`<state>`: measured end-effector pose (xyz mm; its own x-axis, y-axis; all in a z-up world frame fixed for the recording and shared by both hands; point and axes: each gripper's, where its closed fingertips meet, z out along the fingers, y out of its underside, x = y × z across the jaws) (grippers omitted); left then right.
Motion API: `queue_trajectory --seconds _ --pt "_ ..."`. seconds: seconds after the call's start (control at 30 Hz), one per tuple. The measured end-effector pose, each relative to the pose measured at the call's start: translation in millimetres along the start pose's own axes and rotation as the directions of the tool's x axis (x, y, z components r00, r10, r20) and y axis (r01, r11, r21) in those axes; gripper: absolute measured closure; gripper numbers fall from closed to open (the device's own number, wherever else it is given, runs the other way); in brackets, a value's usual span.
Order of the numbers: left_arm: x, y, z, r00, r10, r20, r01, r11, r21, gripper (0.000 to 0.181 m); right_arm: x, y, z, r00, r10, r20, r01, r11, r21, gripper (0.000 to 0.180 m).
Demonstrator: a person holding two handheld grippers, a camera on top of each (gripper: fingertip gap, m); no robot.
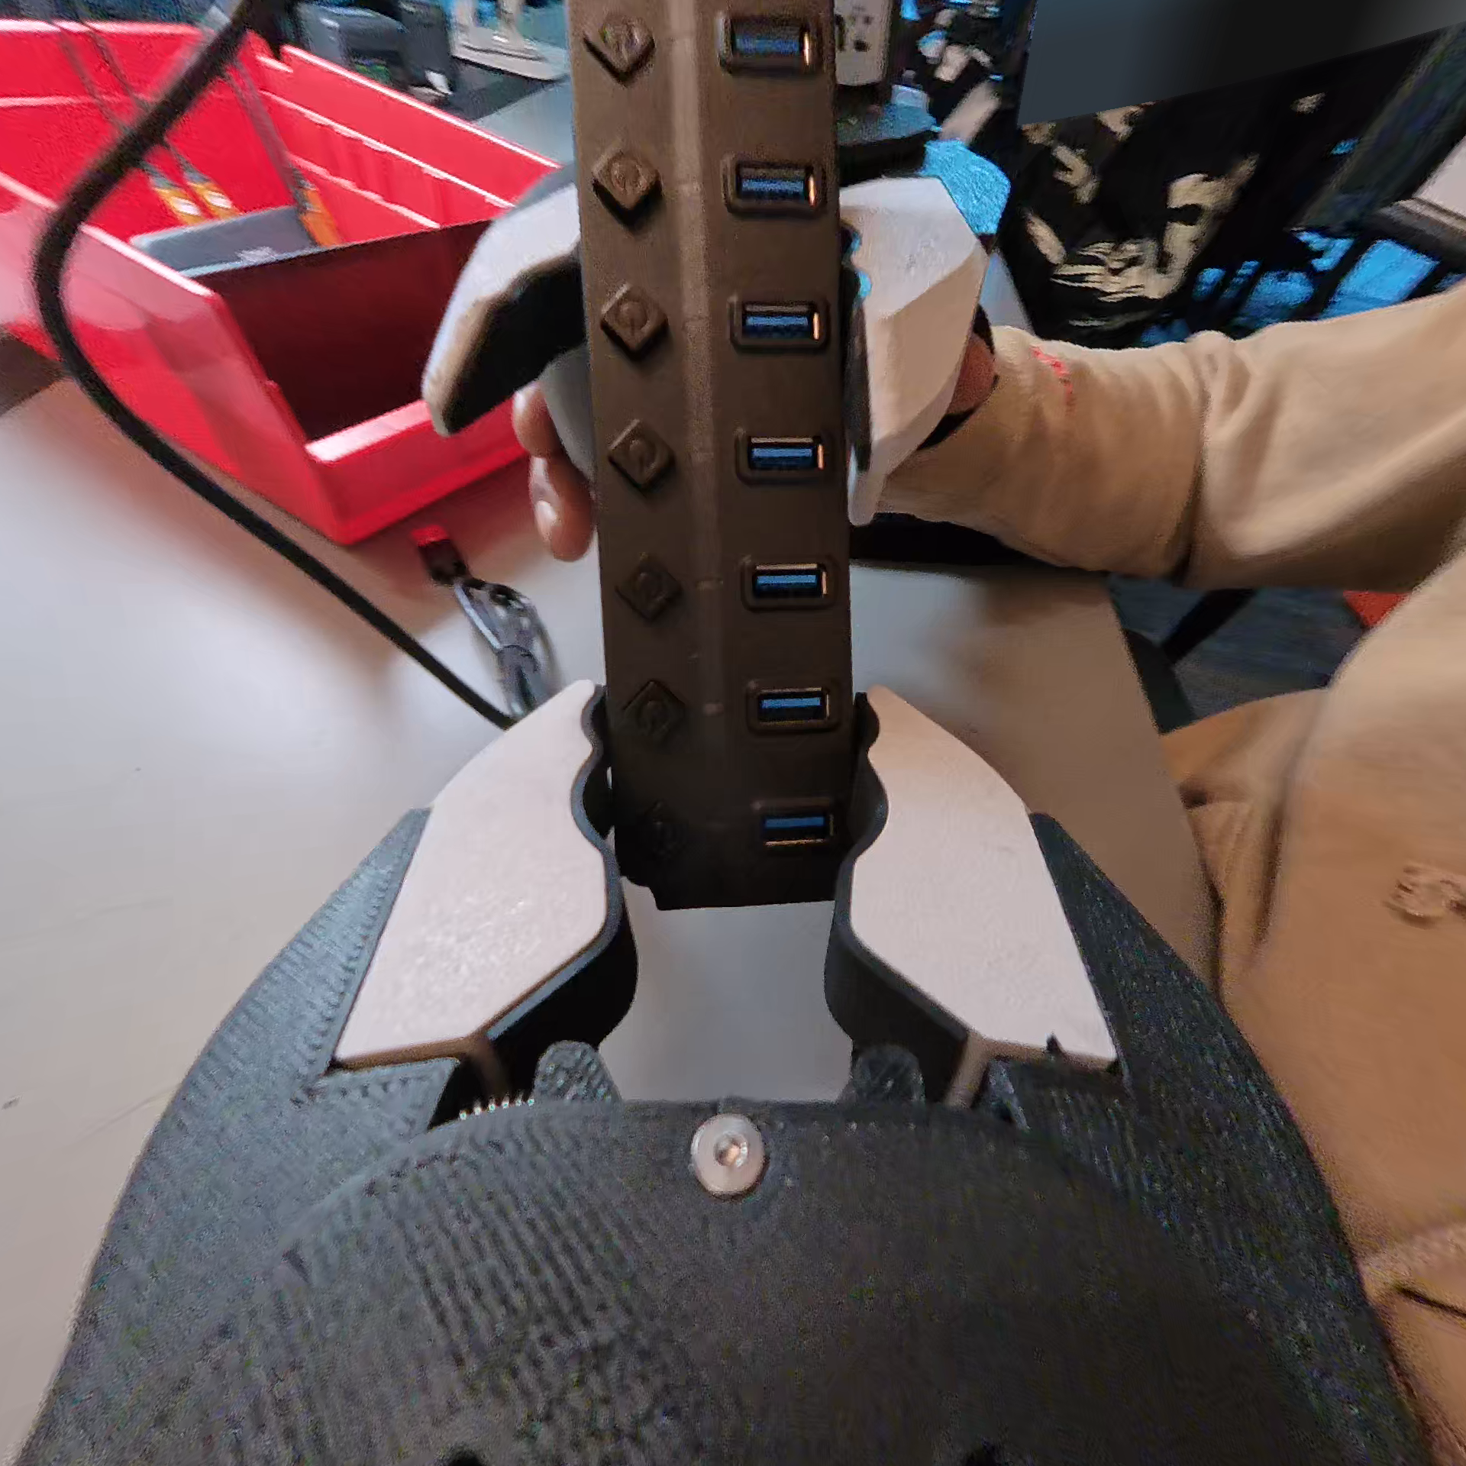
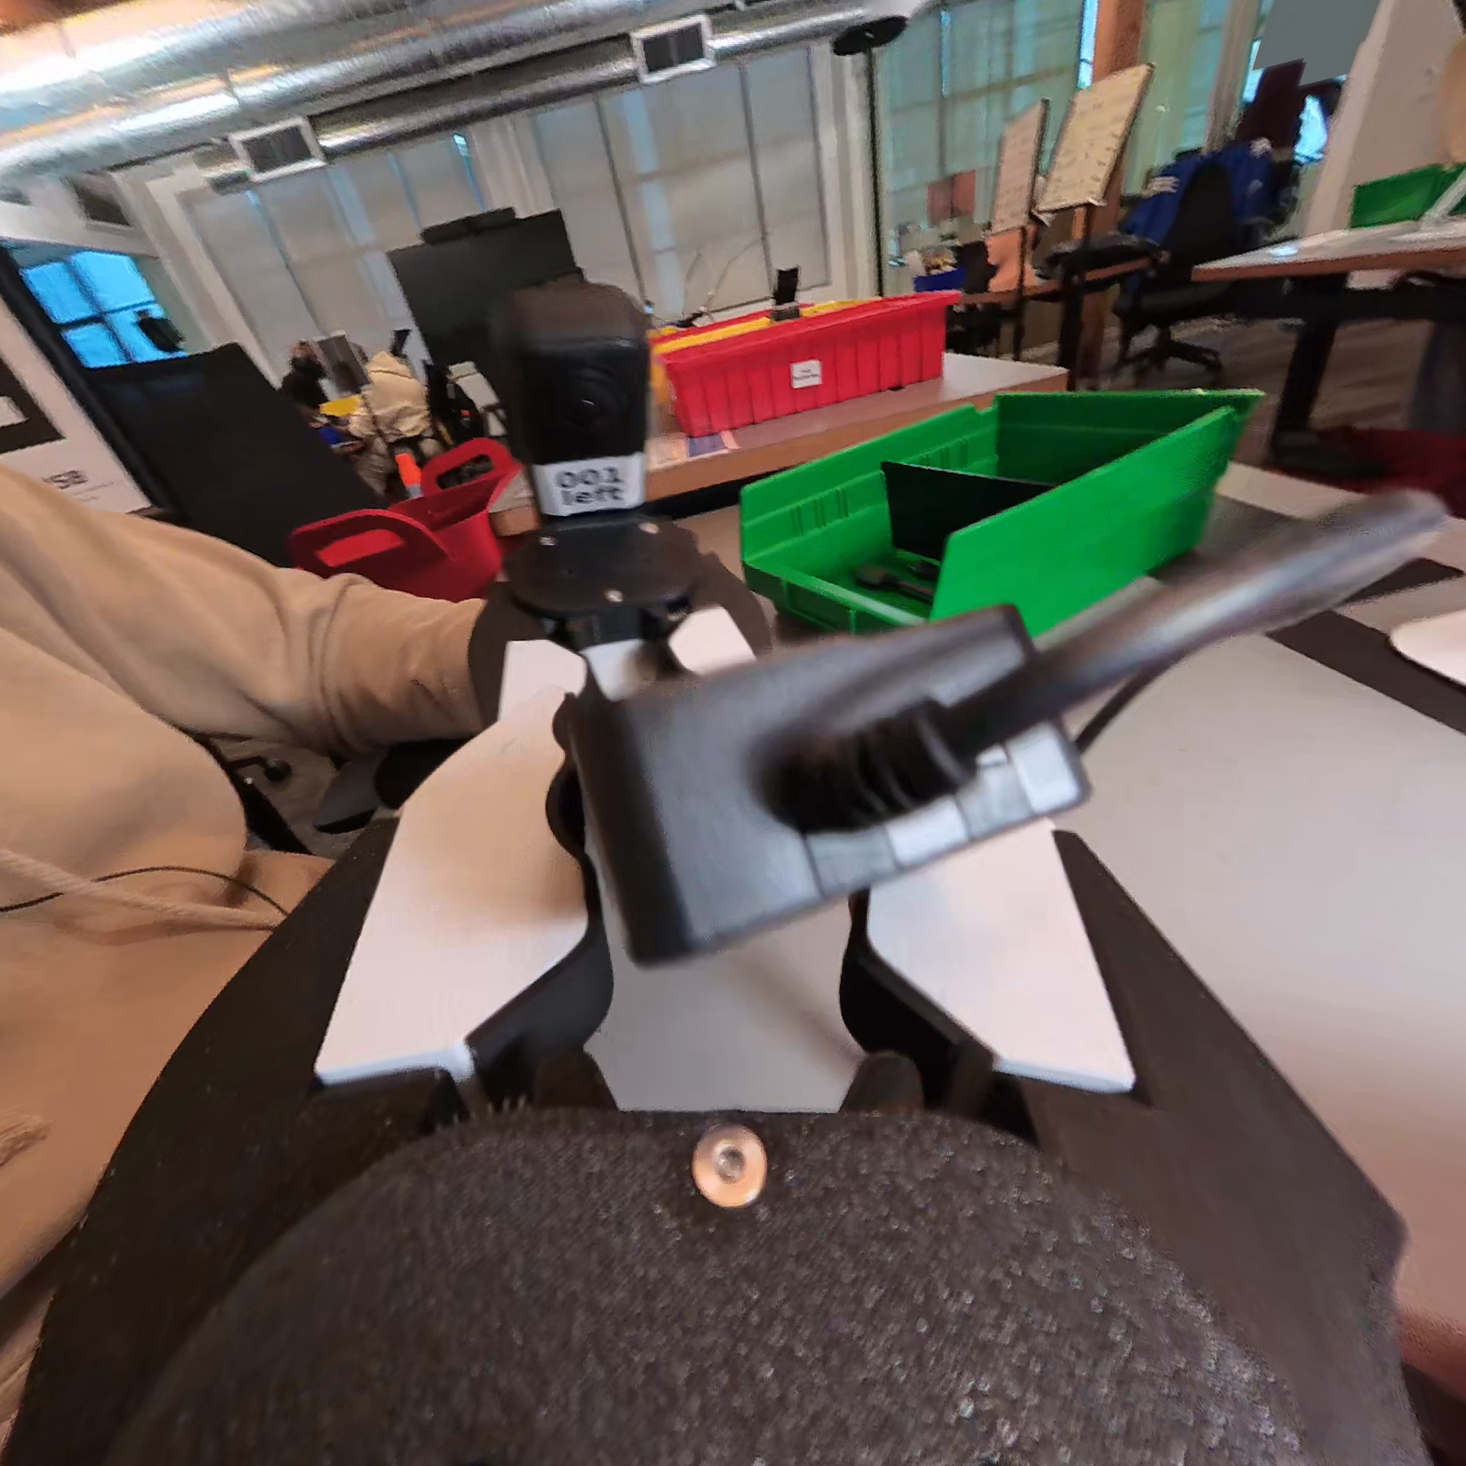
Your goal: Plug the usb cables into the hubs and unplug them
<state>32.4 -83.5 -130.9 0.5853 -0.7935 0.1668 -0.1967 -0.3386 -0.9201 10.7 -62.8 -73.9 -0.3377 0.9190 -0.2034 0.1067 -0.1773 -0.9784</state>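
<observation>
Here, the left hand-held gripper (image 1: 734,801) is clamped on the near end of a long black USB hub (image 1: 714,444), its pale fingers (image 1: 508,865) pressed against both long sides. The hub is lifted clear of the bench (image 1: 159,754) and reaches away from that gripper, with a row of blue ports (image 1: 781,456) along one face and a row of diamond-shaped buttons (image 1: 638,456) beside them. No plug sits in any of the visible ports.

Farther along the hub, the right hand-held gripper (image 1: 706,317) closes around its middle from both sides; bare fingertips (image 1: 555,476) and a tan sleeve (image 1: 1190,444) show behind it. In the right wrist view the same hub (image 2: 761,817) is seen end-on between that gripper's fingers (image 2: 476,873), pinched across its width, with the ribbed strain relief (image 2: 873,765) of its black cable (image 2: 1237,587) leaving the end face toward the right. The left gripper's camera housing (image 2: 579,397) stands just beyond the hub.

A red divided bin (image 1: 262,262) sits toward the bench's far left corner, and the hub's cable (image 1: 159,444) loops past its front. A small red-and-metal clip (image 1: 500,611) lies on the bench just before the bin. A green bin (image 2: 992,508) rests on the far right part of the bench; a dark item lies inside it, too small to identify.
</observation>
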Motion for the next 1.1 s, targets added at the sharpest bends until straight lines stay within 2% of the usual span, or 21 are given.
queue_trajectory --seconds 0.07,0.13,0.27,0.37,0.57,0.7,0.8,0.9,1.03,1.1 --pt "-7.2 -0.7 0.1 0.995 0.044 0.089 -0.043 0.999 -0.011 0.123 7.3 5.1 -0.8 0.999 0.029 -0.039 -0.029 1.0 -0.002 0.106" --pt "-8.5 2.2 2.1 0.991 0.069 0.119 -0.065 0.997 -0.032 0.123 8.5 8.0 -1.5 0.998 0.043 -0.042 -0.042 0.999 0.017 0.106" --pt "-4.8 5.1 4.7 0.998 0.039 0.058 -0.038 0.999 -0.013 0.123 2.6 7.8 -4.2 0.999 0.039 0.014 -0.04 0.999 0.028 0.109" --pt "-0.2 -1.4 0.9 1.0 -0.012 -0.005 0.012 0.999 0.032 0.124 -2.0 12.9 -8.7 0.996 0.041 0.077 -0.04 0.999 -0.016 0.107" --pt "2.6 -2.8 -2.1 0.999 0.054 0.005 -0.054 0.998 0.03 0.124 -6.7 13.1 -8.7 0.996 -0.062 0.057 0.064 0.998 -0.026 0.108" --pt "6.2 -17.9 -17.0 0.998 0.036 -0.05 -0.03 0.994 0.102 0.118 -12.6 -0.7 -13.1 0.995 -0.083 0.06 0.082 0.996 0.022 0.109" --pt "-9.9 -38.8 -48.9 0.998 0.062 0.028 -0.066 0.987 0.149 0.113 -7.0 -8.0 -23.3 0.996 -0.084 0.04 0.082 0.996 0.042 0.11" --pt "-44.9 -62.4 -102.5 0.981 0.054 0.187 -0.088 0.98 0.179 0.117 0.0 -13.0 -36.6 0.997 -0.075 0.01 0.074 0.995 0.069 0.11" --pt "-114.2 -59.0 -177.1 0.882 0.068 0.465 -0.095 0.995 0.035 0.122 5.0 -14.2 -51.6 0.998 -0.061 -0.011 0.062 0.995 0.082 0.108" --pt "-147.8 -43.4 -205.1 0.842 0.066 0.536 -0.031 0.997 -0.073 0.127 6.1 -13.3 -55.8 0.998 -0.063 -0.019 0.064 0.995 0.082 0.108"
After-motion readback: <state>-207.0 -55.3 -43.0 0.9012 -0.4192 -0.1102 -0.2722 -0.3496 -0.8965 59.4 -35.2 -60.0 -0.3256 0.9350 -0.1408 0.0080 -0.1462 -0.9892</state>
